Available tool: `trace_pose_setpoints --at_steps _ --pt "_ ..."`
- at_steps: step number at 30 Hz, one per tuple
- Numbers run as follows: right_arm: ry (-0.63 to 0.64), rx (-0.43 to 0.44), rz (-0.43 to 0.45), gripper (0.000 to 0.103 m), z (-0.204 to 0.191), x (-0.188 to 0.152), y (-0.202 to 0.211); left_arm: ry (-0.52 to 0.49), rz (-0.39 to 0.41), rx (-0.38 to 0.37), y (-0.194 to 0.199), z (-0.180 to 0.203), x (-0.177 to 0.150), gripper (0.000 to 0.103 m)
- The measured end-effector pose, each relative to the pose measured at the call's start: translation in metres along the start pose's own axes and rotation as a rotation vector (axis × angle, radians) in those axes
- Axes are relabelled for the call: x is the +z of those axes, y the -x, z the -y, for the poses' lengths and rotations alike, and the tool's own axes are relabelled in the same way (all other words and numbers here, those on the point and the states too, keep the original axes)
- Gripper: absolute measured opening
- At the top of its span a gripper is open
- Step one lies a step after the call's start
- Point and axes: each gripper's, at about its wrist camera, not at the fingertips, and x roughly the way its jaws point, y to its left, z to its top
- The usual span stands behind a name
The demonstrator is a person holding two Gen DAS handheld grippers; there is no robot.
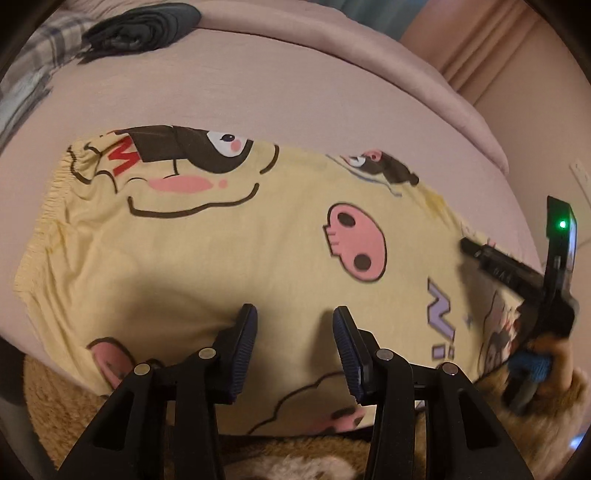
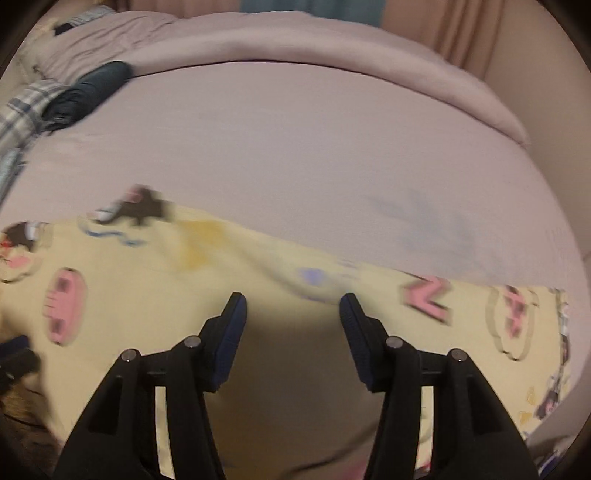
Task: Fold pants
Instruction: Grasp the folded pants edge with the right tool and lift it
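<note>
Yellow cartoon-print pants (image 1: pixel 229 243) lie flat across the pink bed sheet (image 1: pixel 221 92), with the elastic waistband (image 1: pixel 48 206) at the left. My left gripper (image 1: pixel 293 317) hovers over the near edge of the pants, open, with nothing between its blue pads. The right gripper (image 1: pixel 471 247) shows at the right edge of the left wrist view, pointing at the leg end of the pants. In the blurred right wrist view the right gripper (image 2: pixel 291 306) stands open above the pants (image 2: pixel 147 295), and no fabric is between its fingers.
A dark folded garment (image 1: pixel 144 27) and plaid fabric (image 1: pixel 33 74) lie at the far left of the bed. A bunched pink duvet (image 1: pixel 332 48) runs along the back. A fuzzy brown cover (image 1: pixel 55 406) borders the near edge. Curtains (image 1: pixel 498 55) hang at the right.
</note>
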Motion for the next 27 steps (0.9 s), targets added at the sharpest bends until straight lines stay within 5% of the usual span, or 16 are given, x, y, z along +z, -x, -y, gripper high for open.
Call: trace_pose_setpoints --at_steps 10,13,16,18,20,23,27 --pt "-0.367 -0.086 0.019 0.051 0.173 -0.024 -0.009 0.001 -0.032 0.065 -0.002 0.005 -0.002 0.044" --pt "-0.377 -0.282 0.018 0.052 0.213 -0.035 -0.008 -0.031 -0.032 0.101 -0.006 0.012 -0.001 0.044" --pt "-0.509 -0.191 0.043 0.049 0.263 -0.050 -0.005 -0.029 -0.041 0.107 -0.008 0.015 0.003 0.044" --pt "-0.552 -0.227 0.058 0.038 0.283 -0.055 0.010 -0.023 -0.049 0.110 -0.006 0.018 0.008 0.044" --pt "-0.574 -0.309 0.089 0.043 0.295 -0.060 0.030 -0.024 -0.047 0.104 -0.004 0.024 0.014 0.044" --pt "-0.598 -0.298 0.107 0.075 0.303 -0.076 0.056 -0.032 -0.020 0.011 0.002 0.042 0.023 0.045" --pt "-0.635 -0.260 0.084 0.078 0.309 -0.101 0.063 -0.085 -0.030 -0.096 -0.006 0.072 0.029 0.064"
